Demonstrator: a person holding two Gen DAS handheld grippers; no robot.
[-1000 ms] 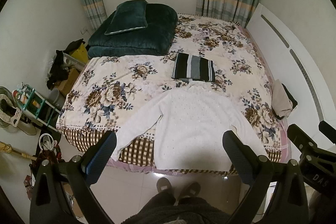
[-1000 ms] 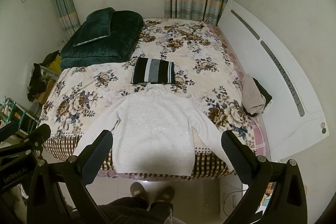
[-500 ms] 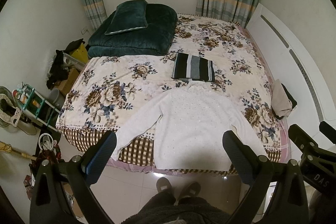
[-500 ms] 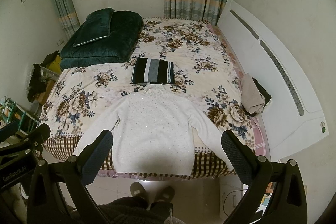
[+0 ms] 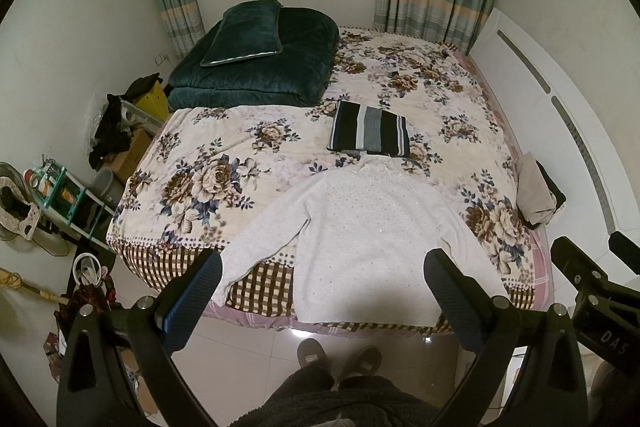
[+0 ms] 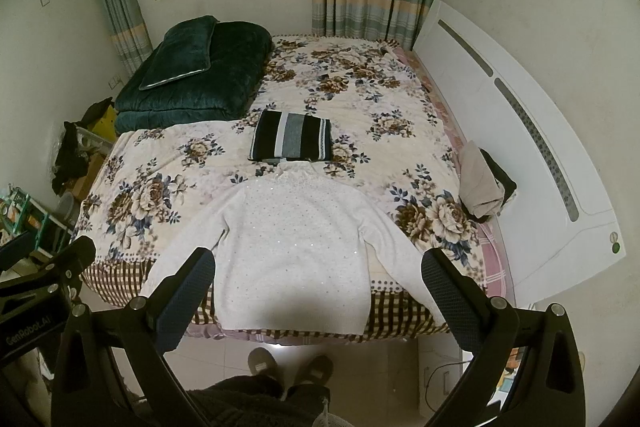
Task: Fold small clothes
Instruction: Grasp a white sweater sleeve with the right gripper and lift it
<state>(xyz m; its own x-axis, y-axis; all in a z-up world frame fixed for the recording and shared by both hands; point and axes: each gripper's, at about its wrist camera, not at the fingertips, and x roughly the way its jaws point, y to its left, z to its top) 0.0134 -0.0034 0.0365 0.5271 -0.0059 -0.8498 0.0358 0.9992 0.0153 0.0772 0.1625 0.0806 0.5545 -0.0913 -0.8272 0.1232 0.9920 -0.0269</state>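
Observation:
A white knitted sweater (image 5: 360,239) lies spread flat at the near edge of the bed, sleeves out to both sides; it also shows in the right wrist view (image 6: 296,247). A folded black, white and grey striped garment (image 5: 370,131) lies just behind its collar, also in the right wrist view (image 6: 292,141). My left gripper (image 5: 322,279) is open and empty, held above the floor in front of the bed. My right gripper (image 6: 318,277) is open and empty beside it, at the same height.
A floral bedspread (image 5: 240,163) covers the bed. A dark green quilt with a pillow (image 5: 256,67) sits at the far left. A beige and black clothes pile (image 6: 484,183) lies at the right edge by the white headboard (image 6: 520,131). Clutter and shelves (image 5: 52,187) stand left.

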